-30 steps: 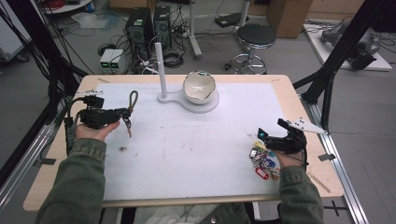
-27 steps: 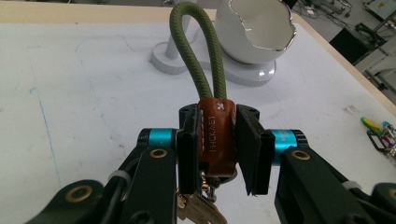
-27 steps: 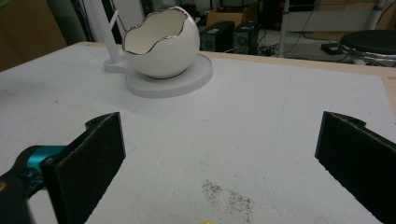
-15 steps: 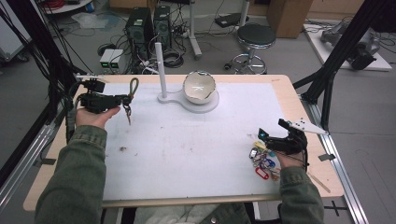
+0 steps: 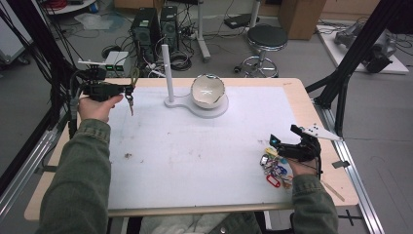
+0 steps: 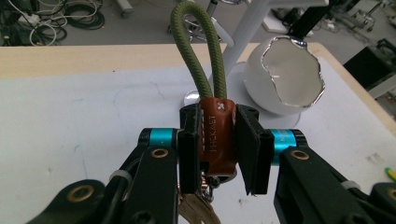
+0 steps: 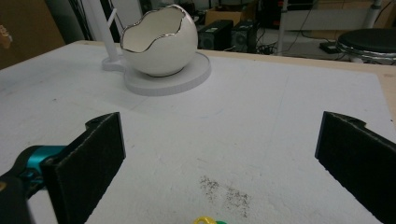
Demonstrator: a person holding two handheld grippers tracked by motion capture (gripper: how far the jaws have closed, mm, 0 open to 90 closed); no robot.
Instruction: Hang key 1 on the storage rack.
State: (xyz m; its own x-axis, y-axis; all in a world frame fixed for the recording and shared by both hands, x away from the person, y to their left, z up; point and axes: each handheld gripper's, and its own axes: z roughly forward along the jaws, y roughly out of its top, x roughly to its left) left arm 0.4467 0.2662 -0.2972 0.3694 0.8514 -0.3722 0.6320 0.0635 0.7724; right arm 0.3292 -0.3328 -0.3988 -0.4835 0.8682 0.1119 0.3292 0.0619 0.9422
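- Jaws of the left gripper (image 6: 217, 149) are seen pressed on the brown leather tab of a key fob (image 6: 215, 135); its olive cord loop rises above the pads, and keys hang below between the arms of the gripper;
- from the high view, the left gripper (image 5: 127, 91) is held above the far left part of the counter (image 5: 195, 161), with the key fob (image 5: 130, 97) dangling from it clear of the surface; the left hand (image 5: 97, 105) is wrapped round the gripper's body;
- jaws of the right gripper (image 7: 219, 158) are spread wide with nothing between the pads; a speck of dark crumbs lies on the white surface between them;
- at the near right of the counter the right gripper (image 5: 273, 146) is rested just beside a bunch of coloured key tags (image 5: 273, 168); the key tags lie on the counter near the right hand (image 5: 302, 161);
- farther off, a white egg-shaped bowl (image 5: 208, 91) with a jagged silvered rim is set on a round white base (image 5: 214, 108); a thin white post (image 5: 166, 73) stands upright on the same base, just left of the bowl;
- beyond the counter, a black stool (image 5: 265, 41) and computer towers (image 5: 156, 27) are seen on the floor.
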